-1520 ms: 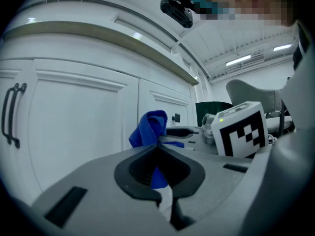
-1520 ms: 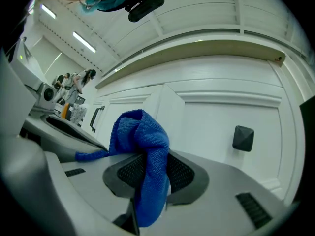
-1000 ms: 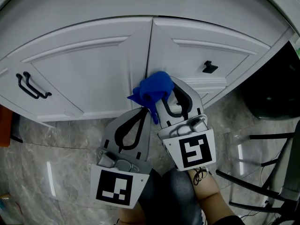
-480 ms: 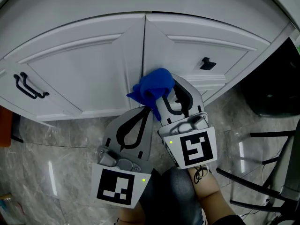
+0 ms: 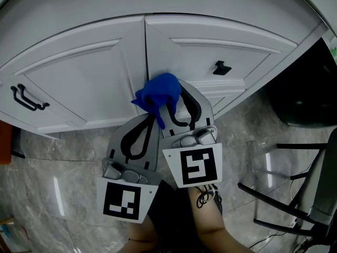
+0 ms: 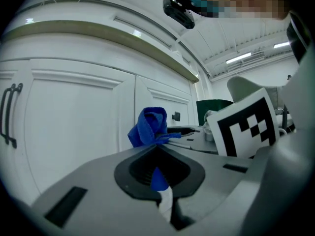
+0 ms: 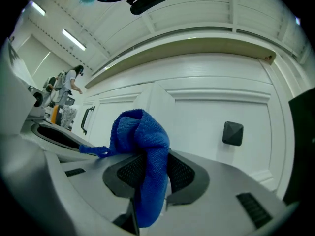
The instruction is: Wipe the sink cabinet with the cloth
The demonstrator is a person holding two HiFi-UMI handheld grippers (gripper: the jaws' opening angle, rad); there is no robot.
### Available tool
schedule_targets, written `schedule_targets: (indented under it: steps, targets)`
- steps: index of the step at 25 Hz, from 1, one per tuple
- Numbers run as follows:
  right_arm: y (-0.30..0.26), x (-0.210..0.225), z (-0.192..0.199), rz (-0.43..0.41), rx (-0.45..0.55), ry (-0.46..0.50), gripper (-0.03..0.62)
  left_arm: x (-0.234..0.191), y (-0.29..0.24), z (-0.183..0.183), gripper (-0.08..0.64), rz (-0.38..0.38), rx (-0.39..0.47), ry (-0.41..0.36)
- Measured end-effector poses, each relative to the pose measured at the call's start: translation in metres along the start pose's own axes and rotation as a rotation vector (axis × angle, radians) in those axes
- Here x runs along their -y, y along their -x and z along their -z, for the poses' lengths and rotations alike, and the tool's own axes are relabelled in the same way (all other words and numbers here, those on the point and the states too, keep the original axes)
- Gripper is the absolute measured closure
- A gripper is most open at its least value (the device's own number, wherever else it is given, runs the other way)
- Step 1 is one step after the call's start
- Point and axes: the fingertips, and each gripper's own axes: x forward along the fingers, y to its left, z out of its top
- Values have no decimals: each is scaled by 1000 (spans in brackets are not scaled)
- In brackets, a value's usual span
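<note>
Right tongs [image 5: 175, 100] [image 7: 147, 157]: jaws clamped on the cloth [image 5: 158, 91] [image 7: 140, 132] [image 6: 150, 124]. Its bunched bulk bulges past the tips, and a tail hangs through the gap behind them.
Left tongs [image 5: 149, 119] [image 6: 156, 144]: jaws together, with a thin blue corner of the cloth caught between them. They lie just beside and slightly below the other pair.
Cloth place: at the left edge of the right door [image 5: 210, 51] [image 7: 197, 112], just beside the seam between the two doors and low on that door. Whether it presses on the paint cannot be told.
Sink cabinet [image 5: 95, 30]: white, with two panelled doors, both shut.
Edges: the seam runs straight up from the cloth. Raised panel moulding begins on either side of the seam. The doors' lower edge sits above the grey stone floor [image 5: 63, 162].
Hardware: a black knob [image 5: 221, 67] [image 7: 232, 132] [image 6: 176, 116] sits on the right door, well to the right of the cloth. A black bow handle [image 5: 23, 98] [image 6: 9, 112] sits at the far left edge of the left door [image 5: 79, 78], well apart from both tongs.
Open room: a flat panel stretches leftward from the seam to the bow handle, and another rightward to the knob.
Crowding: past the cabinet's right corner, a dark bin-like object [image 5: 300, 104] and a black metal frame [image 5: 287, 194] stand on the floor.
</note>
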Motion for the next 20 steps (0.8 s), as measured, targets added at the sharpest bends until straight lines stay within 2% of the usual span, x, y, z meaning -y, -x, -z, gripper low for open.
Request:
schedule_targets:
  steps: [3,7,14,20]
  targets:
    - [3,0,4,6,12,-12,476,0,-3,2,557,-12,-11,-3]
    - [1,2,3,-51,12,-34,476,2,-7,3,557,-10,-13,-17]
    - [2,3,5,-77,21,-59,476,-4,-14,7,557,-87,-9,7]
    - [4,3,8,-101,51,-51,476,-7,-22,15,557,-111,-50,-10]
